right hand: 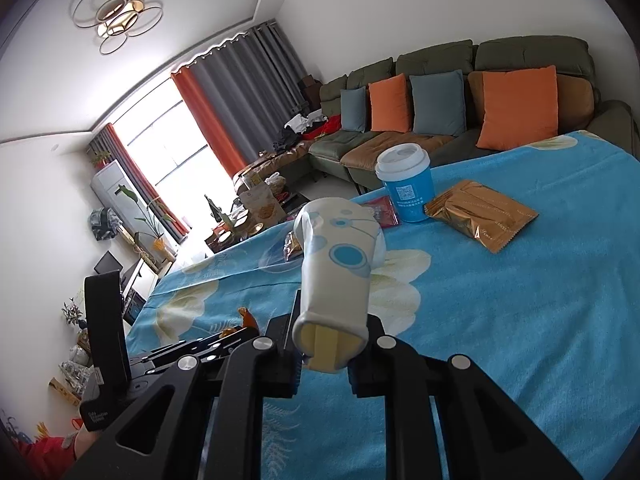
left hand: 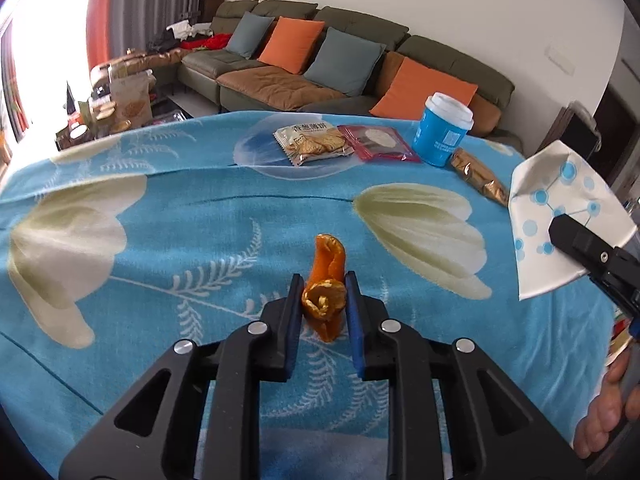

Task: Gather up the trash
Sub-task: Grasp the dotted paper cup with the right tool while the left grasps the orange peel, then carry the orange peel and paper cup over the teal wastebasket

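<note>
My left gripper (left hand: 323, 300) is shut on an orange peel (left hand: 326, 280) and holds it just above the blue flowered tablecloth (left hand: 180, 216). My right gripper (right hand: 332, 344) is shut on a crushed white paper cup with blue dots (right hand: 340, 264); that cup also shows at the right of the left wrist view (left hand: 560, 216). On the far side of the table lie a cracker packet (left hand: 310, 142), a red packet (left hand: 378, 142), a gold packet (right hand: 480, 214) and a blue cup with a white lid (right hand: 406, 182).
A green sofa (left hand: 320, 60) with orange and blue cushions stands behind the table. A cluttered low table (left hand: 116, 108) stands at the left near the window. The table's far edge runs just behind the packets.
</note>
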A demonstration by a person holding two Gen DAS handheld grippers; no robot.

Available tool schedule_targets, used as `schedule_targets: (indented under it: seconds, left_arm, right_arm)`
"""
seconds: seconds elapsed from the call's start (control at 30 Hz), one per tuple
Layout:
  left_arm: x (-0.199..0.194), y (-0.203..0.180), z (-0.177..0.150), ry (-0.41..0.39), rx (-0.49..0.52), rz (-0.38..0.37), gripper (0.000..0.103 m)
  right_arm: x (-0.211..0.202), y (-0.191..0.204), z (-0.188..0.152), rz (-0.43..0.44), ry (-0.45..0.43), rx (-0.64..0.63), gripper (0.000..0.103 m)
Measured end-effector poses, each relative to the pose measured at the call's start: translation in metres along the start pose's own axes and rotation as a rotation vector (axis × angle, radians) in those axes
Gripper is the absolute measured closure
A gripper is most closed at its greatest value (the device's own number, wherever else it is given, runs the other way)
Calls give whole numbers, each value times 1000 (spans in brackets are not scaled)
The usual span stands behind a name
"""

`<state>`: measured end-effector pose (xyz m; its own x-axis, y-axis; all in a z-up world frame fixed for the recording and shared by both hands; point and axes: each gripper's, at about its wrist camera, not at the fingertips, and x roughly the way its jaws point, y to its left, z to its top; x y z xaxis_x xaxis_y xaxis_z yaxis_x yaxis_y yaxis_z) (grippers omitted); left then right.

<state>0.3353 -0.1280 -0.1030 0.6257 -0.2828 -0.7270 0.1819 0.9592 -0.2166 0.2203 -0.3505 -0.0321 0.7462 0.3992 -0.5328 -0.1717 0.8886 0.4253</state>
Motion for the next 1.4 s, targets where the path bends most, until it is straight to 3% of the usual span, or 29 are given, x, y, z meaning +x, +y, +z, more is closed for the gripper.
schedule_targets:
  seconds: [0.2, 0.5, 0.77, 1.13, 1.4]
  left_arm:
    - [-19, 7, -7, -29, -26, -28, 84]
    - [-103, 33, -24, -177, -56, -20, 84]
    - [-194, 72, -54, -316, -99, 38, 84]
    - [-282, 125, -107, -416, -186, 117, 84]
    - [-330, 162, -146, -466, -266, 218, 84]
  right_arm:
    - [-5, 12, -2, 17, -6, -22, 87]
    - [-7, 63, -11, 95, 12, -124, 87]
    - [-1, 127, -30, 183, 61, -226, 87]
    - [-5, 210, -65, 291, 123, -368, 87]
    - [-2, 271, -85, 366, 168, -464, 87]
